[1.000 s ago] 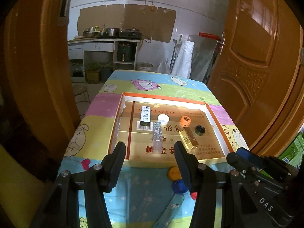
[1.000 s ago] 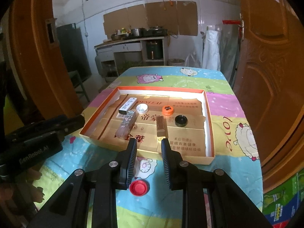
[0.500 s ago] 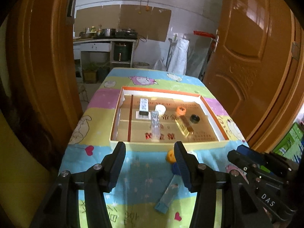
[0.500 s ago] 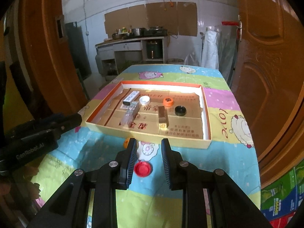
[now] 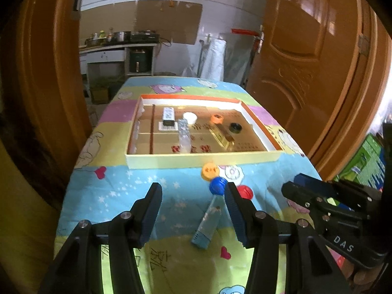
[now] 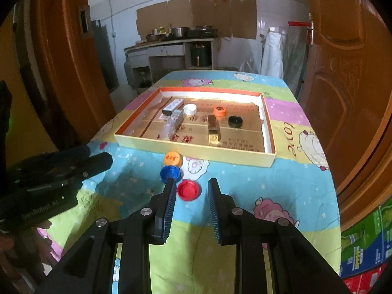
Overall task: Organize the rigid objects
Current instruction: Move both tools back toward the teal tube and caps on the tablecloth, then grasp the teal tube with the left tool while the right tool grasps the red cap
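Note:
A shallow cardboard tray (image 5: 203,160) (image 6: 193,150) with orange rim holds a white-and-black box (image 5: 168,115), a clear block (image 5: 183,134), a white cap (image 5: 190,117), an orange cap (image 5: 216,118), a black cap (image 5: 235,128) and a gold bar (image 5: 224,137). In front of it on the cloth lie a yellow-orange cap (image 5: 210,171) (image 6: 173,158), a blue cap (image 5: 217,185) (image 6: 170,173), a red cap (image 5: 245,192) (image 6: 188,189) and a light-blue box (image 5: 207,223). My left gripper (image 5: 193,191) is open and empty above the blue box. My right gripper (image 6: 192,188) is open just behind the red cap.
The table wears a colourful cartoon cloth (image 6: 289,186). Orange wooden doors (image 5: 306,68) stand on both sides. A kitchen counter (image 6: 171,46) is at the far wall. Printed cartons (image 6: 365,240) sit on the floor at right.
Both grippers have pulled back from the tray toward the near end of the table. The loose caps and blue box have come into fuller view. The right gripper has opened wider.

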A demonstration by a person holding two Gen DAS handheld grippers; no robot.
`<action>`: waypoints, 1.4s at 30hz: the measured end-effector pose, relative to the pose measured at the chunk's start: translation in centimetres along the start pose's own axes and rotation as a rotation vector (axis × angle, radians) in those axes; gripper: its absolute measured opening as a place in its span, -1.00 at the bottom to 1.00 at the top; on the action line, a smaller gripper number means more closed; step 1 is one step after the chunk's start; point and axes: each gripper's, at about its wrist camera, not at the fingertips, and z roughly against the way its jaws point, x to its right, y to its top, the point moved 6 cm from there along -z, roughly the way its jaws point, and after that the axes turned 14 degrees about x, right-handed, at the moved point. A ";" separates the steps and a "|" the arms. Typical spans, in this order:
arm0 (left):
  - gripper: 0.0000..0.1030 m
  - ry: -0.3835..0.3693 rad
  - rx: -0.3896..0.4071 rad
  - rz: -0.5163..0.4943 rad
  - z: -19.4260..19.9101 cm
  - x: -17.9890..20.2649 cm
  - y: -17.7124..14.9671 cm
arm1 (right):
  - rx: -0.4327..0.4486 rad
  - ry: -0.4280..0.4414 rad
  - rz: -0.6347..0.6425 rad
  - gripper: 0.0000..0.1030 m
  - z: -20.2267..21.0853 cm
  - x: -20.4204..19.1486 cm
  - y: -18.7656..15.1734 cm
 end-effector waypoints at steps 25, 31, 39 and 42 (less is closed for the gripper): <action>0.02 -0.075 -0.139 -0.143 -5.0 1.5 -5.7 | -0.050 -0.004 -0.022 -0.47 -1.5 1.0 -1.9; 0.02 -0.078 -0.158 -0.161 -5.8 2.0 -6.0 | -0.061 -0.006 -0.031 -0.47 -2.0 1.4 -2.2; -0.16 -0.048 -0.150 -0.181 -6.0 2.4 -6.0 | -0.077 -0.005 -0.037 -0.47 -2.8 1.4 -2.7; -0.51 -0.050 -0.139 -0.167 -6.0 2.3 -5.8 | -0.085 -0.004 -0.038 -0.47 -3.2 1.5 -3.0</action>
